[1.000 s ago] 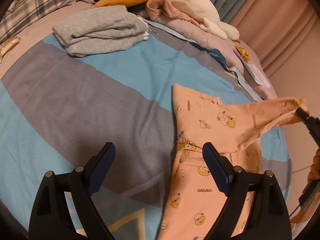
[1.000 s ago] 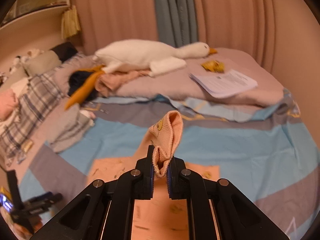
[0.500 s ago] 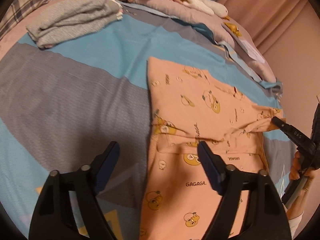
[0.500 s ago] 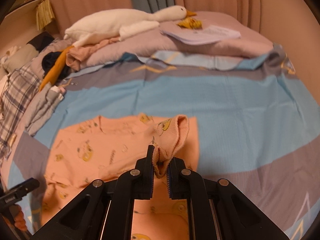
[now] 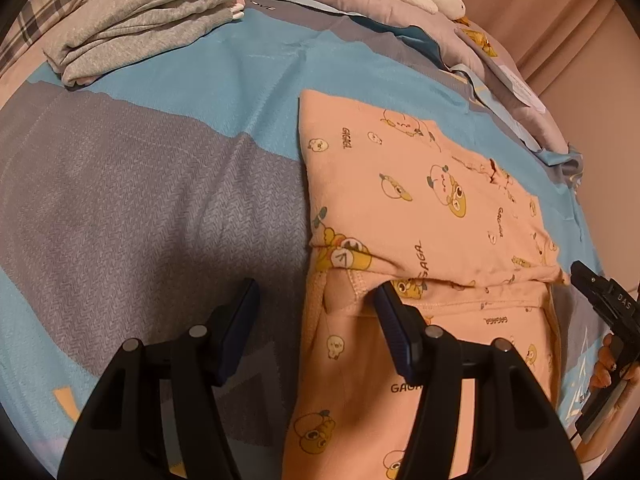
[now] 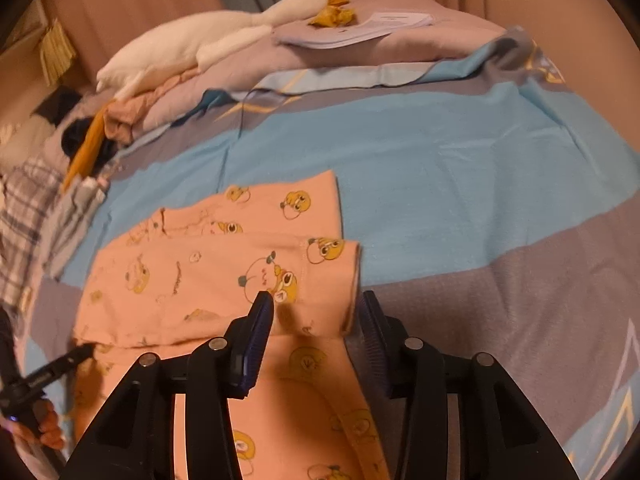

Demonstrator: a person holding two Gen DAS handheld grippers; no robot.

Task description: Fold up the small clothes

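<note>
One garment in play: peach duck-print pyjama piece (image 5: 420,200), lying on the blue-and-grey bedspread (image 5: 160,160), far section folded back over the near section. Fold edge runs crosswise; the long axis runs from the camera side away toward the pillows, with a hem and seam showing just under the flap.

Right gripper (image 6: 316,312): jaws opening, flap corner lying between them but pads no longer pressing it. Left gripper (image 5: 316,300): jaws closing, about half wide, straddling the garment's left edge at the fold line, not yet pinching.

Judgement: step in hand is setting down this fold. To do it well, let the right side release fully before lifting clear, so the flap is not dragged; the left side should pin or pinch only the edge layers, keeping side seams stacked and the crease square to the long axis.

Surroundings: folded grey clothes (image 5: 136,28) well apart at upper left; white plush goose (image 6: 208,40) and papers (image 6: 360,28) near the pillows.
</note>
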